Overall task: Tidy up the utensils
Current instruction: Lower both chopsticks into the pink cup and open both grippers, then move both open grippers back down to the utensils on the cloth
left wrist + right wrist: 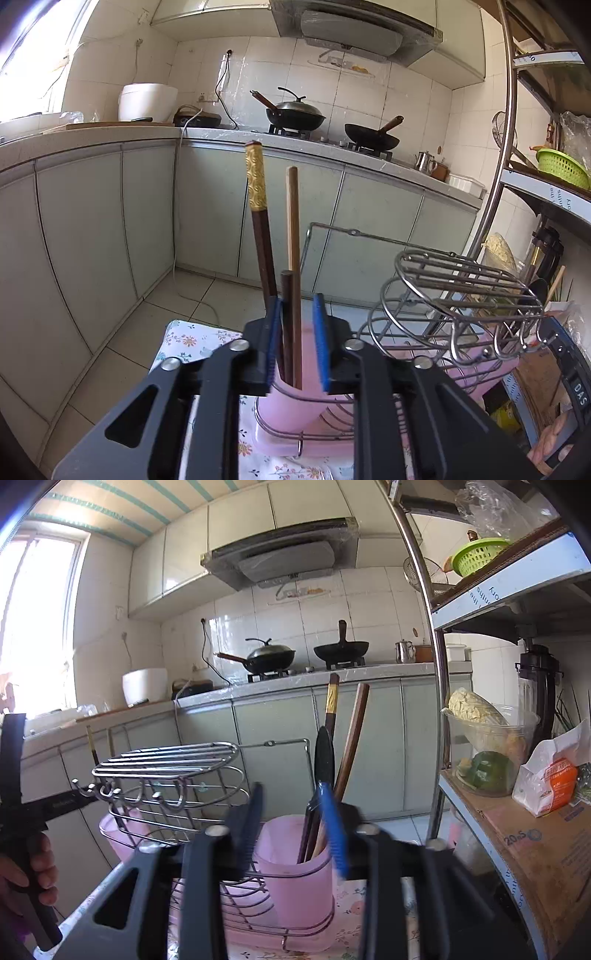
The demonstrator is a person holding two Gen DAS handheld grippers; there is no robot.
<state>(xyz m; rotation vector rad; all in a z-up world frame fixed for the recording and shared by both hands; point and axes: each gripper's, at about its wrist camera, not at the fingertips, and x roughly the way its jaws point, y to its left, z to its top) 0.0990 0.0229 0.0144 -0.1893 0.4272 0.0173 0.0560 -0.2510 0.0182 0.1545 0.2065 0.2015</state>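
We find the work at the depositing step: utensils are being dropped into the two pink cups of the wire rack [166,771]. In the left wrist view, the left gripper [299,332] stands over the pink cup [291,406] with its blue pads apart; three chopsticks [293,229] stand in that cup between the jaws, close against the left pad, though we cannot tell whether it touches them, and the right pad stands clear. In the right wrist view, the right gripper [291,823] has its jaws spread wide before the second pink cup [299,875], which holds a black spoon [324,760] and chopsticks [351,738] leaning right; nothing is gripped, and the blue pad sits just beside them. We judge both loads delivered. The next move calls for lifting each gripper straight clear without snagging the upright sticks, then seeking any remaining loose utensils, none of which we can see here.
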